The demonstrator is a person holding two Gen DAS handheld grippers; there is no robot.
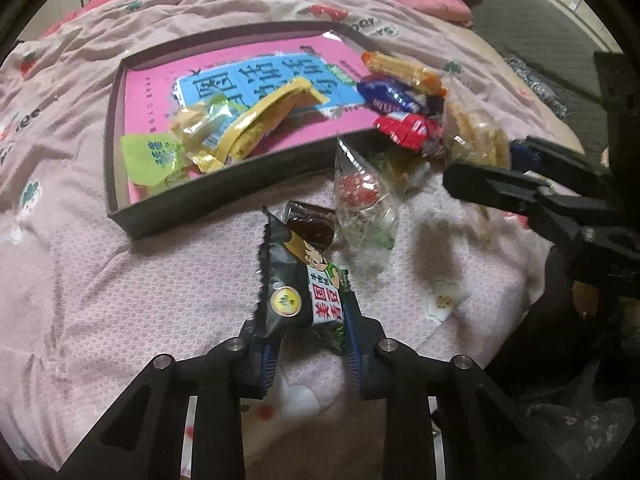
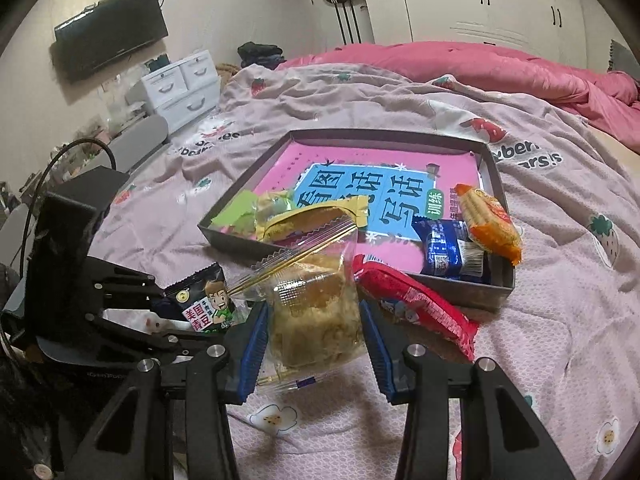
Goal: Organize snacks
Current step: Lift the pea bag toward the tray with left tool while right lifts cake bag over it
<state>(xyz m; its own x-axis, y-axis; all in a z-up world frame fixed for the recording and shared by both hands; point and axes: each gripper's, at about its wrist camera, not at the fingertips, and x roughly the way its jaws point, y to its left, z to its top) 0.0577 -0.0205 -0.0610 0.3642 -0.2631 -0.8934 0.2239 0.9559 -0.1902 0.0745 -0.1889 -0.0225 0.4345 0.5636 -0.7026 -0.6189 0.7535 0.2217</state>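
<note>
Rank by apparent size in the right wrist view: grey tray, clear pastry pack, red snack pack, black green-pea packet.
1. grey tray
2. clear pastry pack, though it is nearest the lens in the right gripper
3. red snack pack
4. black green-pea packet

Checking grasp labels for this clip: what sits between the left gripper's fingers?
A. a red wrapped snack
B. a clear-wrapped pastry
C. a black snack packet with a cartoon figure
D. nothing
C: in the left wrist view the left gripper has its blue pads pressed on the lower end of the black snack packet; the clear-wrapped pastry is in the right gripper.
</note>
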